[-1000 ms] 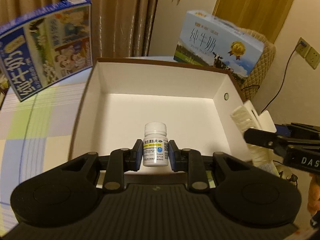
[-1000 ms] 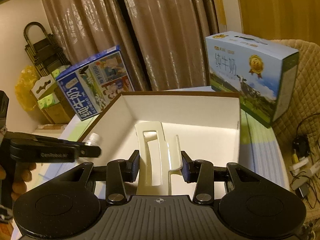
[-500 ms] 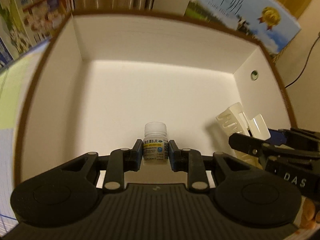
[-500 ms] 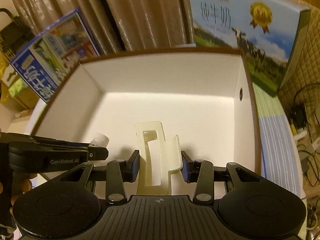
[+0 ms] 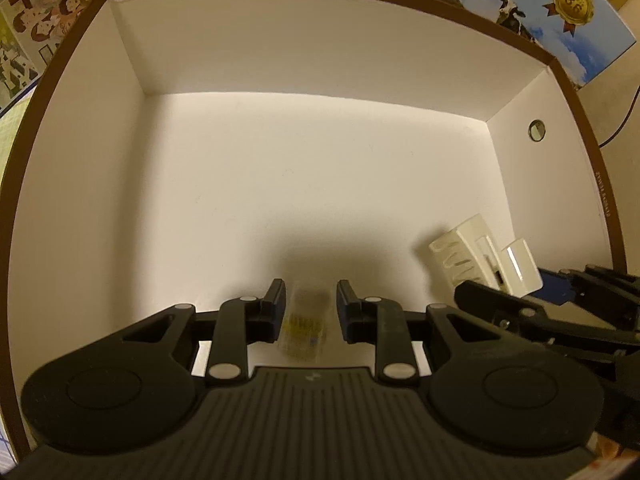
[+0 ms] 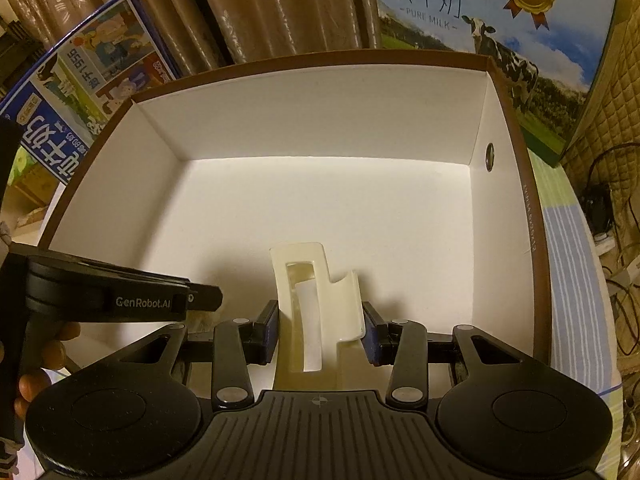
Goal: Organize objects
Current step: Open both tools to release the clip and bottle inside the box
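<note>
Dim warm light. Both grippers are tipped down into a big open box (image 5: 320,48) with white inside and a brown rim; its floor is bare apart from what the grippers carry. A small round hole (image 5: 536,130) sits in the right wall near the far corner. The box rests on a cloth with pale stripes (image 6: 568,248).

Around it: brown curtains (image 6: 280,4) behind, a blue milk carton (image 6: 80,92) leaning past the far-left corner, a pure-milk carton with a cow and gold medal (image 6: 500,32) past the far-right corner, a quilted beige surface (image 6: 616,92) and a tangle of cables (image 6: 616,240) to the right. Nothing blocks the box interior.

Left gripper (image 5: 311,308): jaws narrow, a small bottle (image 5: 306,326) between the blue pads, blurred and yellowish, low by the near wall. Blur hides the pad contact, so can't confirm from this view that it's clamped; jaws read as closed down to the bottle's width.

Right gripper (image 6: 320,330): jaws partly open, clamped on a cream plastic clip-like holder (image 6: 310,300), upright, pads pressing its sides. It sits near the box's right wall, just right of the left gripper. Fingers (image 6: 30,384) of the person's left hand show at the lower left of the right view.
</note>
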### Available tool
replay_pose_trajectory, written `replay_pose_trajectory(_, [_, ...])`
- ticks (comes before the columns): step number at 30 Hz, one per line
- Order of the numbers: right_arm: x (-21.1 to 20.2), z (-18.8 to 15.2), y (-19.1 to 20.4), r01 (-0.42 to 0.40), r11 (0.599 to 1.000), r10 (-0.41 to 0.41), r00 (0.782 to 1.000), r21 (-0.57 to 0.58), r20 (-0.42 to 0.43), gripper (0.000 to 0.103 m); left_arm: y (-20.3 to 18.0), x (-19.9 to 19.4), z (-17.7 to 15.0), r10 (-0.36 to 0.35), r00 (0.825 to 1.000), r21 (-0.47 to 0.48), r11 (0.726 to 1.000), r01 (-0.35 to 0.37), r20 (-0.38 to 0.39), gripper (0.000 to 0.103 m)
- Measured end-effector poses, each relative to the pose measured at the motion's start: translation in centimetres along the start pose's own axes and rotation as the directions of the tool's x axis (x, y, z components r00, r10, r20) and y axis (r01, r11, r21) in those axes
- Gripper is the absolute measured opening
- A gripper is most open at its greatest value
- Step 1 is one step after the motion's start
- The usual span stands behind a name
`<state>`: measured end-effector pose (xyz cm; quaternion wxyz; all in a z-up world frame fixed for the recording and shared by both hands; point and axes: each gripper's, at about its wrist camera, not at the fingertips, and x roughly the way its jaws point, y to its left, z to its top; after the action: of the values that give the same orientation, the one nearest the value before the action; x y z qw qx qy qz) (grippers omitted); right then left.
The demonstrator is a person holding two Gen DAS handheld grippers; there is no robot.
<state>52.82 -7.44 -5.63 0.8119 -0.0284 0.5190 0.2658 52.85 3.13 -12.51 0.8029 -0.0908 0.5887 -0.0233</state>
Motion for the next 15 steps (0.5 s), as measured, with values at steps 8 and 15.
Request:
replay_pose_trajectory(8, [0.4,0.1,0.7,-0.034,0.999,0.034,0.999,0.015,0.007,0.039,0.4,-1.4,-1.0,0.022,0.999,0.027,0.999,-0.023,0.046,0.035])
replay_pose_trajectory(15, [-1.4,0.5,0.2,-0.084,0.994,0.08,0.995,0.064,0.063,0.046,1.1,-3.9,-1.8,0.025,0.994,0.015,1.0,-0.027,0.107,0.044])
